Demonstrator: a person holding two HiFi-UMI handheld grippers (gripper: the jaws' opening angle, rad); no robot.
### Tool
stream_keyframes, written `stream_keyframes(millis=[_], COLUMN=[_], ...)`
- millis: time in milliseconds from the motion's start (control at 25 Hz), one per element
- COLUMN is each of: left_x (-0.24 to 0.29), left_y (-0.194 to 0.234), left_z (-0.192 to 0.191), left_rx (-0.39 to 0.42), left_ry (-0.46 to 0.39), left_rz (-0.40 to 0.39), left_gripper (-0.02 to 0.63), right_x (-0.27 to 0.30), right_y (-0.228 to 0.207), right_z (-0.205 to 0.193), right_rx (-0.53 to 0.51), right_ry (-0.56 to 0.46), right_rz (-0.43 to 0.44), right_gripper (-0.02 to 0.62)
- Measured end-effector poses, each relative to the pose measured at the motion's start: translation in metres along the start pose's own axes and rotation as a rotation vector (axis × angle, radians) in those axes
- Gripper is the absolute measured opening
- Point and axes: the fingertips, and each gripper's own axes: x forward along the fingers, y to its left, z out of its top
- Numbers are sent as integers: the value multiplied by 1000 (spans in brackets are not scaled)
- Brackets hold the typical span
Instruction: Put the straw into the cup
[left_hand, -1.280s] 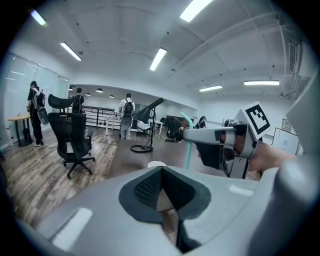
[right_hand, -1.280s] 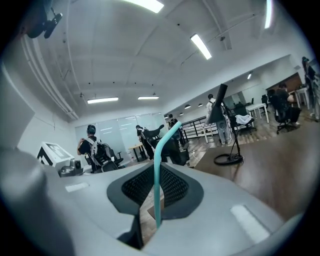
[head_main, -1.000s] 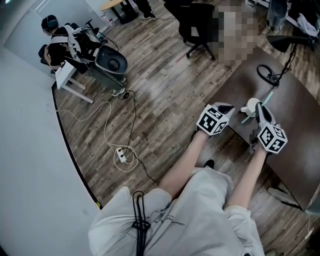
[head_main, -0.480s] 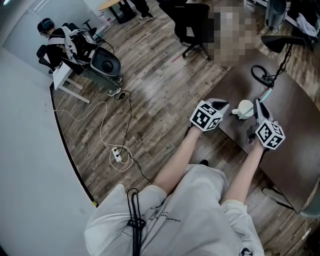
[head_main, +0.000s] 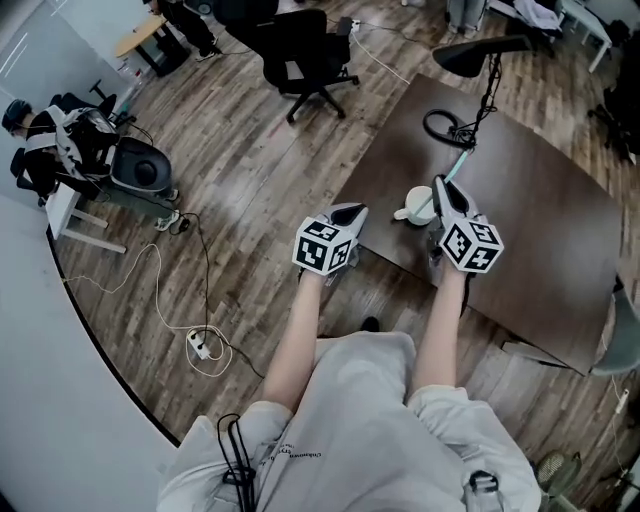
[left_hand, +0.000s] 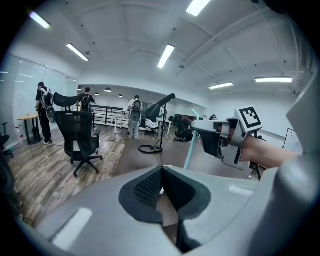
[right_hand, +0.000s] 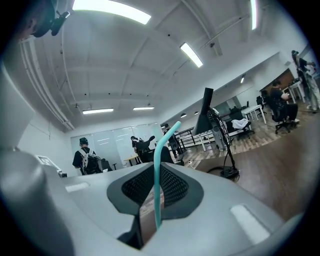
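A small white cup stands near the front edge of the dark brown table. My right gripper is just to the cup's right, shut on a teal bendy straw that sticks up past its jaws. The straw rises upright between the pads, its top bent to the right. My left gripper hovers at the table's edge left of the cup, jaws shut with nothing in them. From there I see the right gripper and the straw; the cup is hidden.
A black stand with a ring base and a long arm sits at the table's far side. An office chair stands on the wood floor beyond. Cables and a power strip lie at the left. My legs fill the bottom.
The head view has swung, showing more of the table. Both grippers keep about the same places by the cup, the right one still holding the straw.
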Motion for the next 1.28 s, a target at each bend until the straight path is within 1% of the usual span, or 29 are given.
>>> stream_keyframes(millis=[120,240,360,440,560,720,800,960,1120,1280], left_x=[1,13,26,30,35,54,64,80,99,118], left_y=[0,-6,-15,-29,-44,-43,-46,-45,-38,-37], left_z=[-4,11,29,38,44,37,36,46,61,67], left_rx=[-11,-17,11,49,80,38,44,77,60,35], left_ry=[0,-23,-40,-49,-54,-33,-20,-13,-8,14], left_rz=[-7,-29,-53,-81,-123,-153,-186,-257,-324,-392], left_gripper=[0,0,0,0,0,0,0,0,0,0], right_x=[-3,-5,-4,-10,-23,-32,-36,-37,-37,-39], right_y=[3,1,-4,-11,-22,-36,-44,-54,-59,-63], right_z=[-12,-8,0,3,2,-9,-9,-2,2,-5], right_rx=[13,-35,-75,-58,-23,-34,-12,25,58,68], right_ry=[26,51,67,65,55,86,73,30,0,8], right_rz=[8,-12,-36,-55,-101,-163,-188,-245,-321,-403], right_gripper=[60,60,60,60,61,61,61,61,61,61])
